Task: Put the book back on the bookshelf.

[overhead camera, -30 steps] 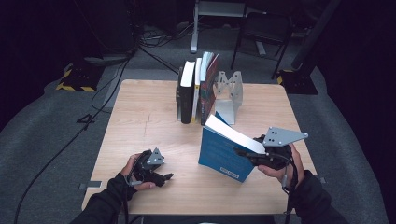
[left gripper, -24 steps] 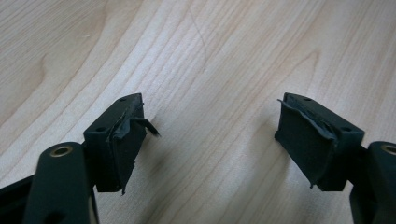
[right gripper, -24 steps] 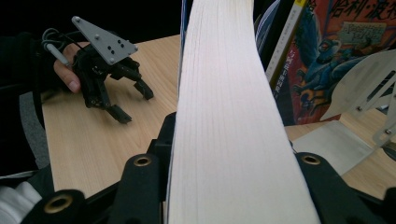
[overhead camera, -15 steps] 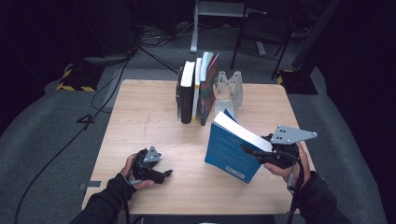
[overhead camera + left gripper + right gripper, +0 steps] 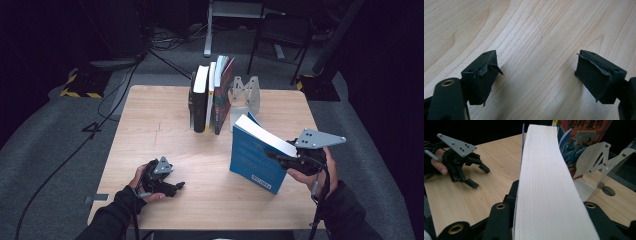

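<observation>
We find a wooden tabletop (image 5: 150,125) carrying a row of upright books (image 5: 210,97) at its far edge, with a metal bookend (image 5: 246,95) just beside them on the right.

The blue book (image 5: 252,155) is the largest item in hand. It is held at the right near part of the tabletop, between the bookend and the person's right hand. Its lower corner is at or just above the wood; we cannot tell whether it touches. It stands tilted, cover toward the left, white page edge uppermost, and its long axis runs from the near right up toward the far left.

The right gripper (image 5: 280,157) has its jaws closed on the book's near edge; in the right gripper view the page block (image 5: 546,182) sits squarely between them, running straight away from the camera toward the bookend.

The left gripper (image 5: 172,186) rests low on the near left of the tabletop, well apart from the book. Its jaws stand wide and have just been opening, with bare wood between them.

Against the earlier frames, we note the book has shifted a little to the right and stands more tilted. The left gripper is where it was.
</observation>
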